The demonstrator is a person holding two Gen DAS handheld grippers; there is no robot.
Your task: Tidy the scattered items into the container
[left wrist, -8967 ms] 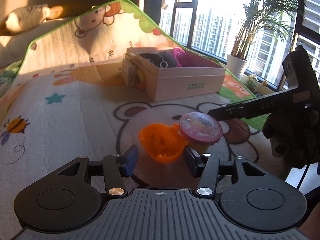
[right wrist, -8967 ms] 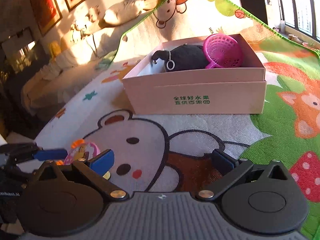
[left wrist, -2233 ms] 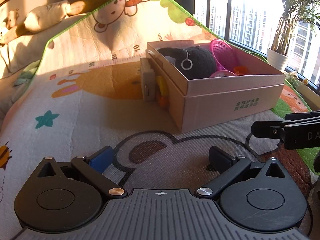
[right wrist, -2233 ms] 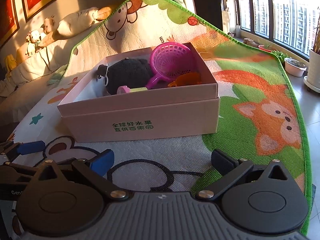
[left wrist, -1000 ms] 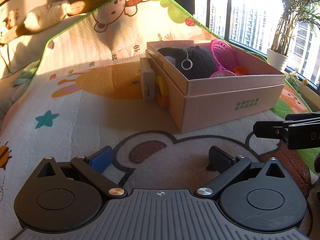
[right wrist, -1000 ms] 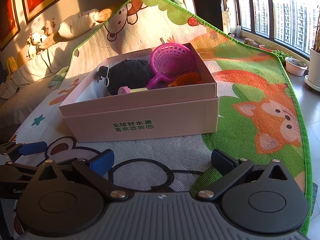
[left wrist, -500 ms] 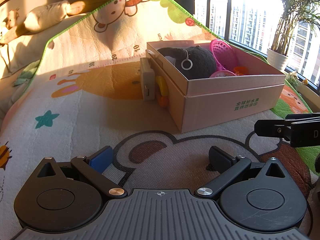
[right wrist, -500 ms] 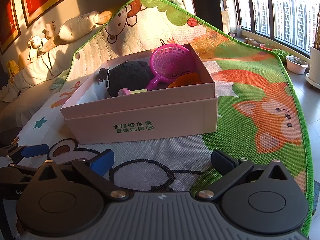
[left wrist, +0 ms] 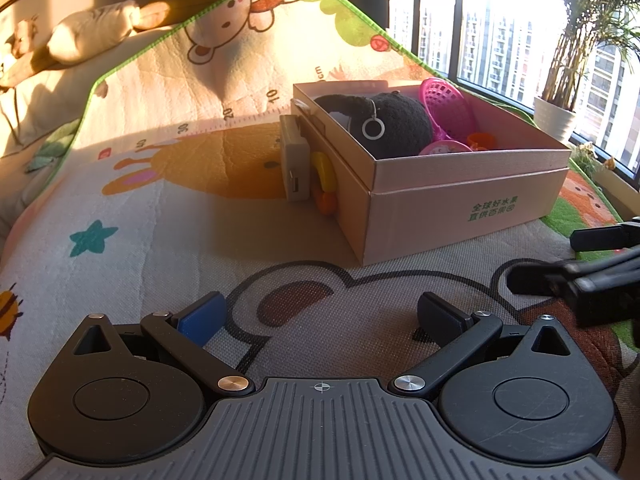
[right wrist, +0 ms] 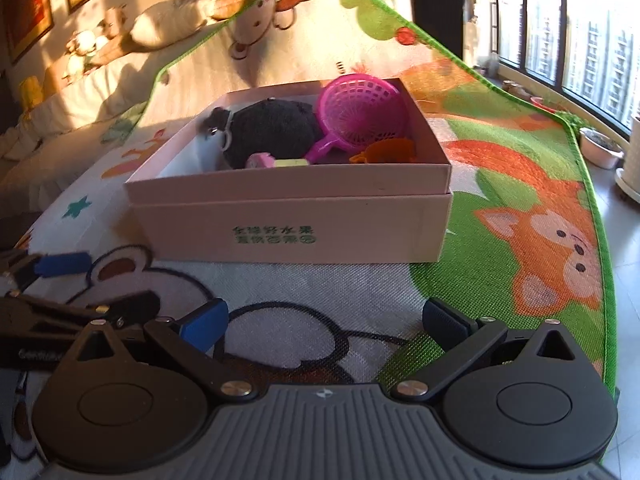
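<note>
While the cardboard box [right wrist: 288, 216] holds the toys, left gripper [left wrist: 320, 312] and right gripper [right wrist: 326, 318] hover released, empty.

Lighting: warm, low sun from blown-out windows [left wrist: 500, 36] at right — orange patches and long shadows across the play mat [left wrist: 200, 184]. Quality: strong fisheye bending at edges; right-wrist view slightly motion-blurred.

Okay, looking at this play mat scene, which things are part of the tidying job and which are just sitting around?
Part of the job:
- cardboard box, the container
- black plush toy, pink strainer, orange toy and pink-lidded cup, all in the box
- grey block and yellow-orange toy, outside against the box wall

Just lying about:
- play mat
- potted plant
- pillow
</note>
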